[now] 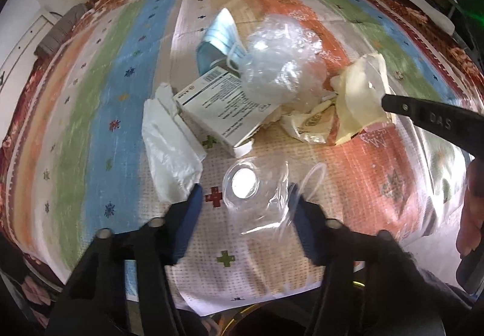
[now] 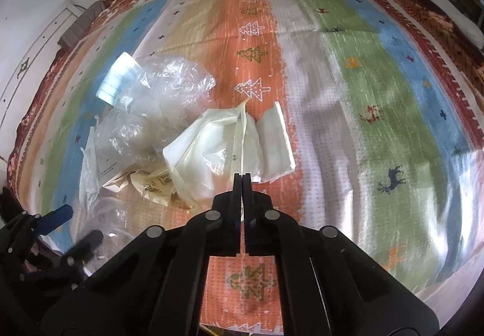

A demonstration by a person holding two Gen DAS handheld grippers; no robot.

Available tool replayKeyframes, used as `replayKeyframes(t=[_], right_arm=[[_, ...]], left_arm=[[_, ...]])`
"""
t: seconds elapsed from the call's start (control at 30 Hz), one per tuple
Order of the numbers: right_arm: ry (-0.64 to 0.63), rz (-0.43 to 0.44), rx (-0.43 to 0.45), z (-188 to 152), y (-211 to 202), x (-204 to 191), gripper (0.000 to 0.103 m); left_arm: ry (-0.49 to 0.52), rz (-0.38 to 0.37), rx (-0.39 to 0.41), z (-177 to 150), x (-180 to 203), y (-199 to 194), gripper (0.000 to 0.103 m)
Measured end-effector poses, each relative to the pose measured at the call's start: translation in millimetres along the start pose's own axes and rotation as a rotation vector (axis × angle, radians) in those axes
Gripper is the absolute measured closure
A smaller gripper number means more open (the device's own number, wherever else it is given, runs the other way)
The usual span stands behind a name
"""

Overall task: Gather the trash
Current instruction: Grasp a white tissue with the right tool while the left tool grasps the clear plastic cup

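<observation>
On the striped rug covering the bed, the trash is lying in one loose heap: a blue face mask, crumpled clear plastic, a white carton, a white plastic bag and printed paper wrappers. The right gripper is pinching a cream-coloured bag by a thin edge, its jaws pressed together on the film, at the right side of the heap. The left gripper is hovering low with jaws spread wide around a clear plastic cup lid wrapped in film, which is sitting just in front of the heap and between the fingers.

Judging by this, the gathering step is under way, with most pieces not yet collected. Next, the left jaws would likely need to be closing on the slippery film, low enough to catch it, while the right is keeping its hold on the bag. No bin is showing in either view.
</observation>
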State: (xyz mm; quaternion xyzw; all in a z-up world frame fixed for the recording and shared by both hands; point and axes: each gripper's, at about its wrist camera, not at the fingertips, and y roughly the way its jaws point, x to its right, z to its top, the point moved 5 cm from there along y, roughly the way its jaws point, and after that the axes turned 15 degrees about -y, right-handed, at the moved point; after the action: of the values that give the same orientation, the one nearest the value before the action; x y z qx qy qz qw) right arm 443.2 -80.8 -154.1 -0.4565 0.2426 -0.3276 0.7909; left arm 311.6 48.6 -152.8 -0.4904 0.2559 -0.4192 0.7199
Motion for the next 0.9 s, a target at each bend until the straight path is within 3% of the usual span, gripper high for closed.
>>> replayKeyframes(t=[0.1, 0.17, 0.23, 0.9], right_arm=[[0.017, 0.014, -0.007, -2, 0, -2, 0.103], [0.011, 0.015, -0.002, -1, -3, -3, 0.103], [-0.003, 0.010, 0.014, 1, -8, -6, 0.103], [-0.086, -0.002, 0.068, 0, -59, -29, 0.103]], left_arm=[[-0.022, -0.012, -0.015, 2, -6, 2, 0.074], [-0.025, -0.012, -0.008, 3, -7, 2, 0.091], [-0.039, -0.026, -0.014, 4, -8, 1, 0.097], [-0.141, -0.202, -0.030, 19, -17, -40, 0.098]])
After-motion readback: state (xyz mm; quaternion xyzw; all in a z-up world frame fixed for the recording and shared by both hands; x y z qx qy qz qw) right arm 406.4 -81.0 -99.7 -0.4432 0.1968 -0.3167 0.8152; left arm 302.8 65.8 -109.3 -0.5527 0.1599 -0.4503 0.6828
